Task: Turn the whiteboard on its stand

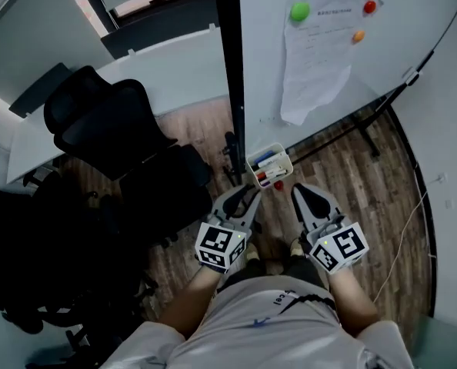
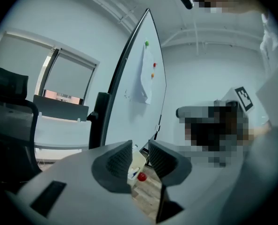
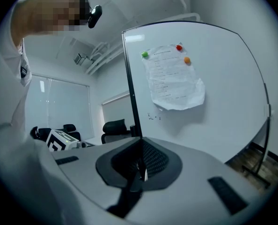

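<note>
left tool (image 2: pixel 140 157) released, empty | right tool (image 3: pixel 140 163) clenched, empty | black-framed white whiteboard (image 3: pixel 214 121): top edge in right gripper view, cut off in head view

Floor: brown wood planks (image 1: pixel 351 160) in mixed tones. A thin white cable (image 1: pixel 401 244) trails across it on the right.

Left side: several black office chairs (image 1: pixel 109 121) crowd against a long white desk (image 1: pixel 167 64).

Beyond the desk is a window (image 2: pixel 64 78) with its roller blind drawn most of the way down. A strip of daylight shows beneath the blind.

Walls (image 2: pixel 209 74): plain white. Ceiling: white, with exposed pipes (image 3: pixel 99 53).

Light: even and cool.
</note>
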### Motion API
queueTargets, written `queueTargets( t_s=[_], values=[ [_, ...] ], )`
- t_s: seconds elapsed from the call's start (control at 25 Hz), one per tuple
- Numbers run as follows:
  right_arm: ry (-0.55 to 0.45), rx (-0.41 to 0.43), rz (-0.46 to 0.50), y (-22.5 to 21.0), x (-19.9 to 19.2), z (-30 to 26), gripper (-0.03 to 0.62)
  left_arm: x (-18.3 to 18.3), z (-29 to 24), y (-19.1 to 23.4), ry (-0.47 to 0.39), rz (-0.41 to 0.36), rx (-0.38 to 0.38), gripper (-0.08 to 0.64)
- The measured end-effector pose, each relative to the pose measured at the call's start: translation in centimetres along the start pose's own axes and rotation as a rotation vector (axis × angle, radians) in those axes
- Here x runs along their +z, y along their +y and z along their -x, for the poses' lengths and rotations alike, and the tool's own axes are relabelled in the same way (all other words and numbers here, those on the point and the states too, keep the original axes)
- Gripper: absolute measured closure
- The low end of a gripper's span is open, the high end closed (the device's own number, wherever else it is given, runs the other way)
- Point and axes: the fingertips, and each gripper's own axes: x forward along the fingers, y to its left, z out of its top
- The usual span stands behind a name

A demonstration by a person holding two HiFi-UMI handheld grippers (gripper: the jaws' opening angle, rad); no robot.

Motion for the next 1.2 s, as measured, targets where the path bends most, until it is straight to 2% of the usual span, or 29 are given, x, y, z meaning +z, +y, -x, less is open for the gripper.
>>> queueTargets(
  t_s=[0.12, 0.28, 0.4, 0.52, 0.64, 0.84, 1.04, 1.2],
  values=[
    [-0.020, -0.015, 0.008, -2.2, 0.9, 0.6, 0.577, 1.5, -0.8, -1.3, -0.035, -0.005, -0.004, 0.478],
    [0.005, -0.039, -0.019, -5.0, -0.3, 3.5, 0.578, 0.2, -1.8, -4.3, -0.006, 0.037, 0.003, 0.503],
    [0.021, -0.019, -0.037, -7.0, -0.9, 5.5, 0.578, -0.2, -3.2, -7.1, 0.003, 0.051, 0.017, 0.513],
    [0.031, 0.041, -0.048, -9.1, -0.9, 7.4, 0.578, 0.2, -4.9, -10.2, -0.009, 0.044, 0.057, 0.517],
    [0.034, 0.136, -0.032, -11.1, -0.2, 9.2, 0.578, 0.7, -6.5, -12.9, -0.038, 0.042, 0.132, 0.517],
    [0.081, 0.285, -0.058, -14.0, -1.7, 12.2, 0.578, -1.1, -8.5, -18.4, -0.050, 0.086, 0.253, 0.523],
    [0.116, 0.415, -0.070, -12.7, -2.1, 13.3, 0.578, -1.5, -7.7, -22.3, -0.031, 0.094, 0.342, 0.545],
    [0.100, 0.455, -0.088, -11.6, -1.4, 13.7, 0.578, -1.1, -6.3, -23.5, -0.038, 0.102, 0.385, 0.548]
  ],
)
